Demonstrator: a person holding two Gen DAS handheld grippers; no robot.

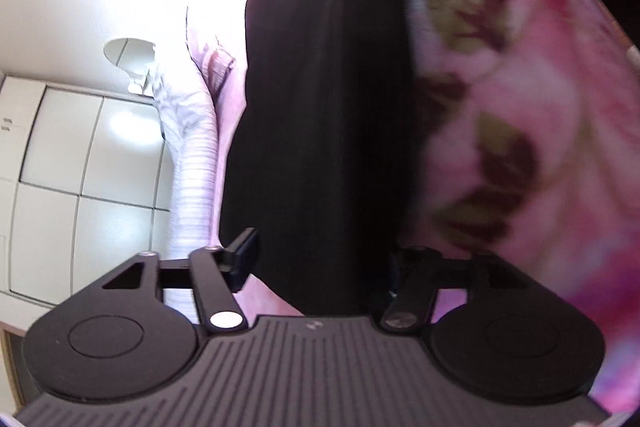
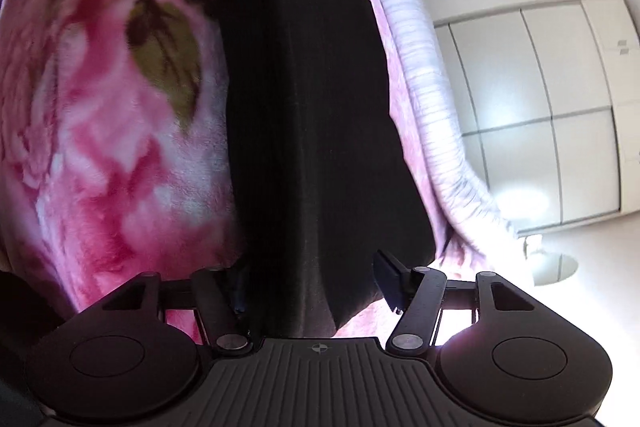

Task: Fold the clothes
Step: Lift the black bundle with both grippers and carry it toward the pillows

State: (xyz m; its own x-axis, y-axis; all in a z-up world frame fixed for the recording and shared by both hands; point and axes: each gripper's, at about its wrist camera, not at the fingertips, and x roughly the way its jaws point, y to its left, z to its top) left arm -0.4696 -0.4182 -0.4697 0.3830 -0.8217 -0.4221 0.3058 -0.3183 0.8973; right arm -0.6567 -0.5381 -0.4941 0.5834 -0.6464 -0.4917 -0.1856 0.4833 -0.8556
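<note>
Black garment (image 1: 320, 107) lies between spread fingers of left gripper (image 1: 320, 263) and right gripper (image 2: 312, 283), neither pinching. We risk fold slumping on pink floral blanket (image 2: 100, 107).

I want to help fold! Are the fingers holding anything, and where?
Apparently nothing: the black garment lies loose inside the open left gripper and open right gripper.

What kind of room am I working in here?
Most likely a bedroom. The black garment lies on a pink flowered blanket spread like bedding, with a pale striped cover along its edge, and white wardrobe doors stand beyond.
</note>
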